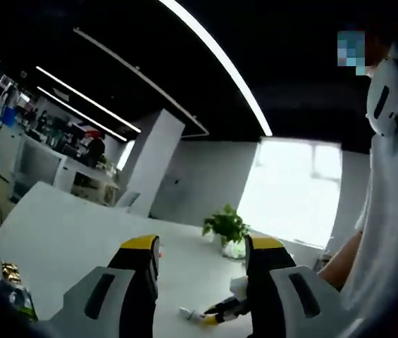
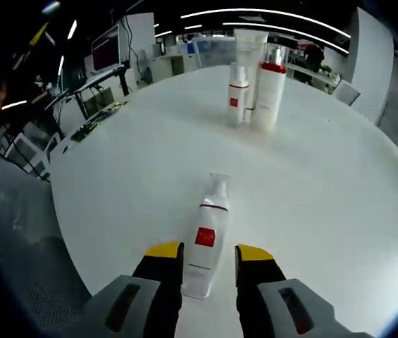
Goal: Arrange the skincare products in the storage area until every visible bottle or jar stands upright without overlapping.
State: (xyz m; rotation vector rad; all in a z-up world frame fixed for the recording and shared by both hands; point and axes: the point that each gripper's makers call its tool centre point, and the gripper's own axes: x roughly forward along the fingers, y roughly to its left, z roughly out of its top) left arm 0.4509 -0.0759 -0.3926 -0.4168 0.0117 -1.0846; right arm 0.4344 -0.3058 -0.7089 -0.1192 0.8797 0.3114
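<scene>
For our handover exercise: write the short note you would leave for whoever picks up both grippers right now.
Left gripper: open, raised, holding nothing; a potted plant lies ahead.
Right gripper: open, jaws on either side of the lying bottle, not yet closed on it.
On the white table, three containers stand upright in a tight group at the far side.
Done: those three stand.
Left: grasp the lying bottle and stand it beside the group without overlap.

Open table [image 2: 114, 176] — 3 upright bottles [image 2: 255, 77] far back.
</scene>
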